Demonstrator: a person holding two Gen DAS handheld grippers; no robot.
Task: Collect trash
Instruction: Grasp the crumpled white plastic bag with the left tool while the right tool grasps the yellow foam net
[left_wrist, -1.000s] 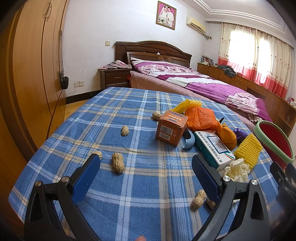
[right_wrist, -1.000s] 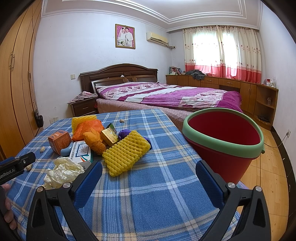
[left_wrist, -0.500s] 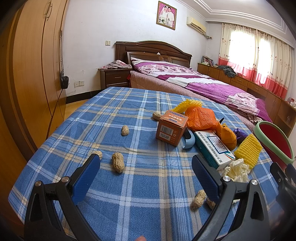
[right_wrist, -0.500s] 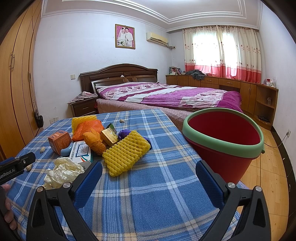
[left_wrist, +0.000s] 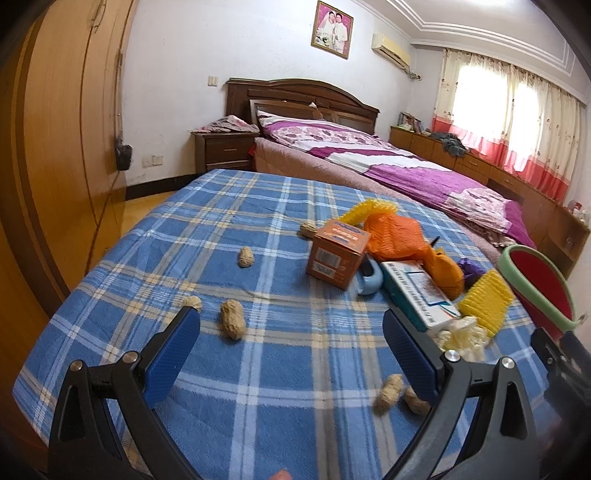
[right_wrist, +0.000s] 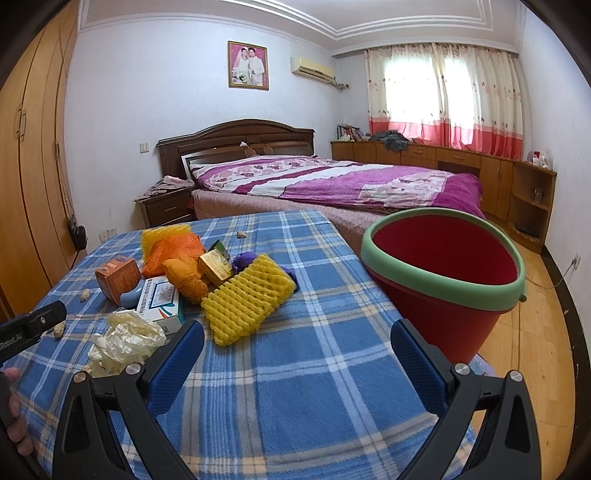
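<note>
With both my left gripper (left_wrist: 291, 332) and right gripper (right_wrist: 297, 341) spread wide and empty, I should straddle the peanut (left_wrist: 232, 324) just ahead-left squarely, then pinch gently.

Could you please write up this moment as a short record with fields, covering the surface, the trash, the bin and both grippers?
surface: table under a blue plaid cloth
bin: red bucket with green rim, at the table's right edge, nothing visible inside
trash pile: yellow foam net, orange box, white and teal carton, crumpled paper
loose trash: peanut shells scattered on the cloth
left gripper: open, holding nothing
right gripper: open, holding nothing
progress: no item picked up yet
</note>
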